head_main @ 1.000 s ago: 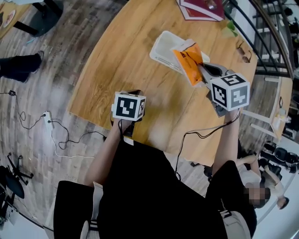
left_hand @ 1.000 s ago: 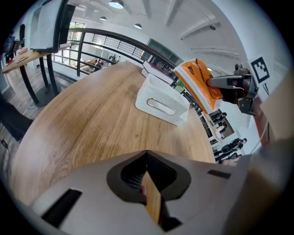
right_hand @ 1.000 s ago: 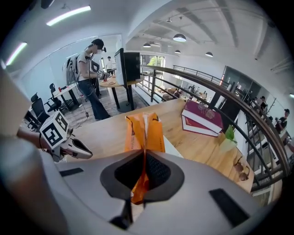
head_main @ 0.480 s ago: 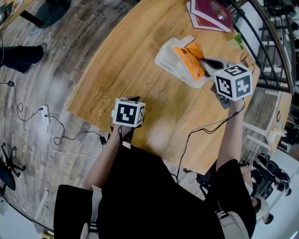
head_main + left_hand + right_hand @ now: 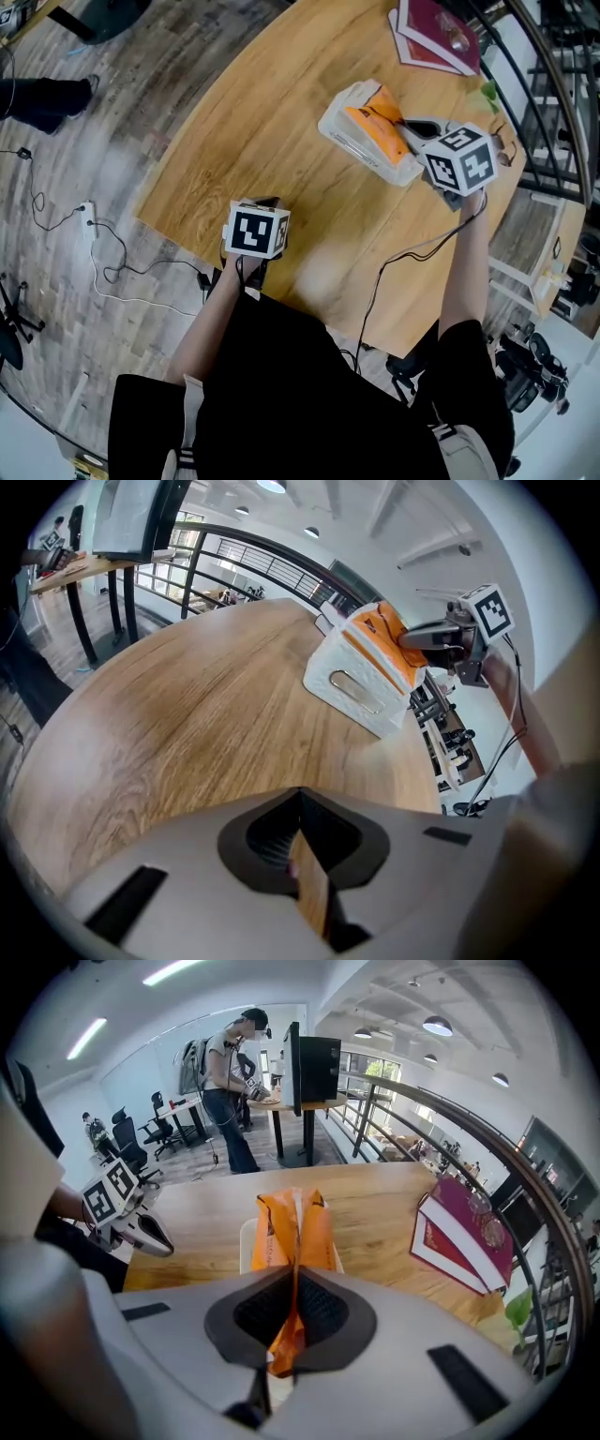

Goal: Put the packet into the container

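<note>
Closest to me, my left gripper (image 5: 302, 855) sits low over the near edge of the wooden table (image 5: 281, 122), just where it was a second ago. Its fingers are pressed together with nothing between them, though a thin wood-coloured sliver shows along the seam, so I can't rule out a hairline gap. It has no part in this step.

Further out, my right gripper (image 5: 405, 125) has done the moving. A second ago it held the orange packet (image 5: 378, 129) tilted above the near rim of the white plastic container (image 5: 352, 691), with much of the packet hanging outside. Since then I have carried it forward and down. The packet now stands on edge within the container's walls, its lower end down in the tub and its top poking above the rim. My fingers remain clamped narrow on the packet's near end, with the wrapper pinched flat between the pads.

I judge the carrying done and only the let-go left: part the fingers, then draw the gripper back without dragging the packet over the rim. The packet looks light and crinkly, so it may cling to a pad or tip against the wall as I release.

Beyond the container, a stack of maroon books (image 5: 433, 37) lies at the table's far edge, well apart from the work.
</note>
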Motion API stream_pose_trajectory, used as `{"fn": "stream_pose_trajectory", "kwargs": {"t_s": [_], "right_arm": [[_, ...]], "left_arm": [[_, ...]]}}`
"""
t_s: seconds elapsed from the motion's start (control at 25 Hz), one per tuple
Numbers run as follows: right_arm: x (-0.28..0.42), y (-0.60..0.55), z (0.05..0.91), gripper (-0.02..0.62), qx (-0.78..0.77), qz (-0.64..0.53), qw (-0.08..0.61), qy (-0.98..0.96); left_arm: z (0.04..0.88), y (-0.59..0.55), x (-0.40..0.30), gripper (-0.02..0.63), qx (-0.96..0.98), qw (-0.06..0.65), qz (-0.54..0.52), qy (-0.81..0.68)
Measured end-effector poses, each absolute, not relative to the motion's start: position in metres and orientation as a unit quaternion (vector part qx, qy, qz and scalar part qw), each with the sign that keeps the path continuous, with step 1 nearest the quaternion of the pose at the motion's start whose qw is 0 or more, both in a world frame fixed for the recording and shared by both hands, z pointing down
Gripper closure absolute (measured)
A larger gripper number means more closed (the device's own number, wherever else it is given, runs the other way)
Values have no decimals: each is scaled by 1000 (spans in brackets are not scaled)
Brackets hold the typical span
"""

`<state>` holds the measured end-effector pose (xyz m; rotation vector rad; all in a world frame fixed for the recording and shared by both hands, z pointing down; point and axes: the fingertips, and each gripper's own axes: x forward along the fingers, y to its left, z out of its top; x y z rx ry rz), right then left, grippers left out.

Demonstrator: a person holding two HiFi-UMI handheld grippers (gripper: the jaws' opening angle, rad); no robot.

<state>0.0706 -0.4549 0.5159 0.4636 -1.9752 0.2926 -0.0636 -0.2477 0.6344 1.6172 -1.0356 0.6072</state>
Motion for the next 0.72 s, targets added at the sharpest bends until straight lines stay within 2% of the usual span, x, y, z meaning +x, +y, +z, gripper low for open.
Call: {"fn": "stream_pose_trajectory", "kwargs": {"t_s": [0.28,0.44,0.52,0.72], "right_arm": [[79,-450,540,584,177,130,556,-801],[67,-450,545,580,226,80,558,-794],[56,-454,531,522,274,42,501,-820],[74,-451,475,523,438,62,274,-854]], "left_arm": [[638,-250,-65,595,675,538,258,-435],[637,-246,-73,595,684,530,262,-427],[634,-248,-72,595,689,525,267,-424],[630,-253,-53,595,703,513,282,-404]]}}
